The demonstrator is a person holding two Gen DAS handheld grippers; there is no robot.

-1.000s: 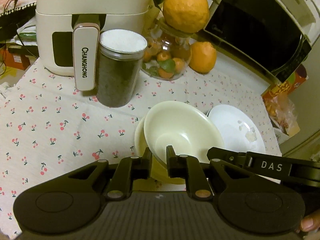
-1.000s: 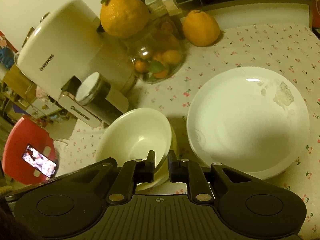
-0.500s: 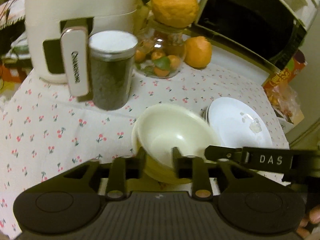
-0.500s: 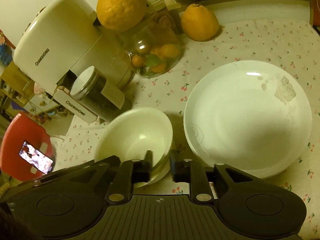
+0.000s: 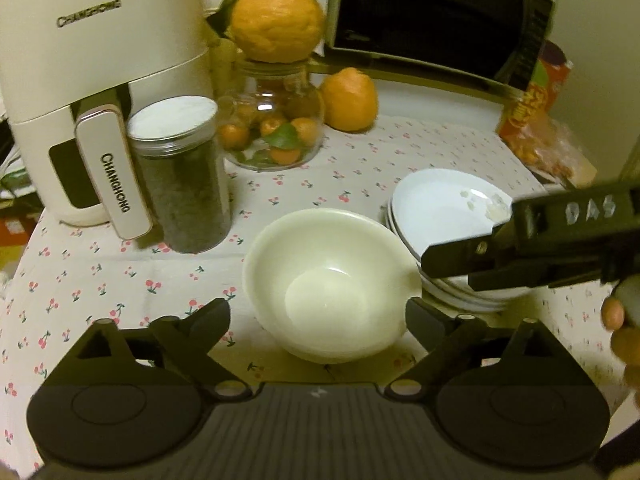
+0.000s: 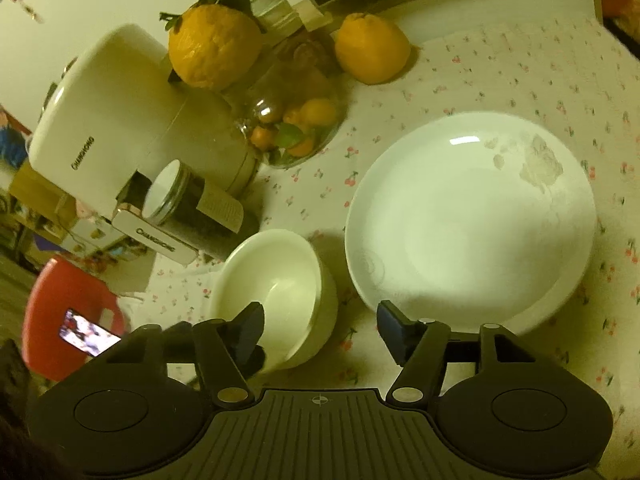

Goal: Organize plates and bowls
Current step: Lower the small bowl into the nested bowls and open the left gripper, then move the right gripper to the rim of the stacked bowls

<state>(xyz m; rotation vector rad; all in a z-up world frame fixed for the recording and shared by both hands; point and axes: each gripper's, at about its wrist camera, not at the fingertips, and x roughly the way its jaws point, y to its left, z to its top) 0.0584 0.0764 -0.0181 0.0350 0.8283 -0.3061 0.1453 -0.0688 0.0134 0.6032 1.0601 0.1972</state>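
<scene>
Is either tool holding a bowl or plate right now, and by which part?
Nothing is held. The left tool and right tool are both open; the cream bowls sit free on the tablecloth beside the plates.

Dim yellowish indoor light, fisheye bending at edges, glare spot on the plate [image 6: 460, 141].

Left wrist view sits low and close behind the cream bowl [image 5: 332, 284], facing the microwave [image 5: 436, 20]. Right wrist view looks steeply down from above the counter [image 6: 520, 64]. Both share the bowl [image 6: 276, 292], white plates [image 5: 444, 216] [image 6: 472, 220] and jar [image 5: 180, 172] [image 6: 192, 208].
</scene>
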